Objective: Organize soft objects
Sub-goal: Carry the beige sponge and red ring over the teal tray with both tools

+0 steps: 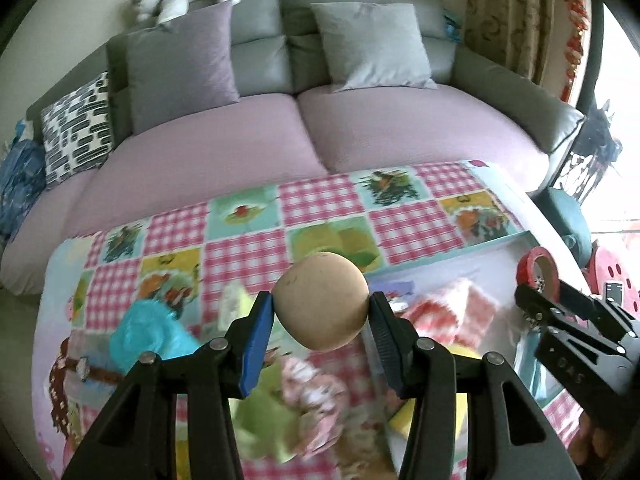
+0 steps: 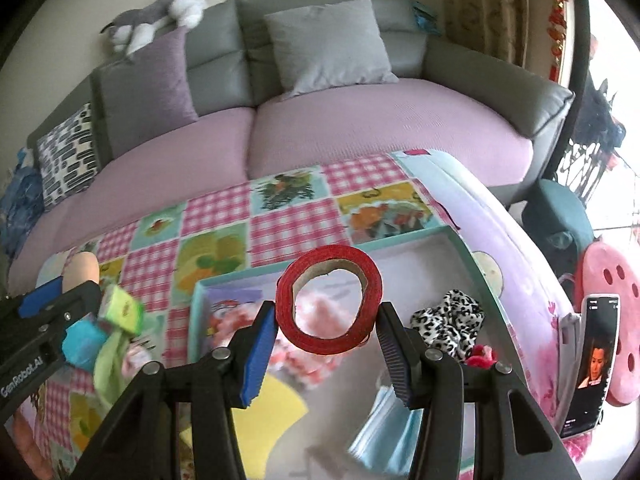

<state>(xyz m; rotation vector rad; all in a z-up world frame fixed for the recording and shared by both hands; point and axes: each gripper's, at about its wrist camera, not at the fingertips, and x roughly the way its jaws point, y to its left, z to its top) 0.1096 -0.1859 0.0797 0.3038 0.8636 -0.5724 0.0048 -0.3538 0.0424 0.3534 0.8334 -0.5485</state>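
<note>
Clamping a tan ball (image 1: 322,302), the left gripper (image 1: 322,312) hangs beside the right gripper (image 2: 326,316), closed on a red tape roll (image 2: 329,299).

Tan ball (image 1: 322,301) and red tape roll (image 2: 329,299), each clamped aloft above box.

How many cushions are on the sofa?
3: a purple cushion at the left backrest, a grey cushion at the right backrest, and a patterned cushion at the far left end. Others may be hidden beyond the frame.
</note>
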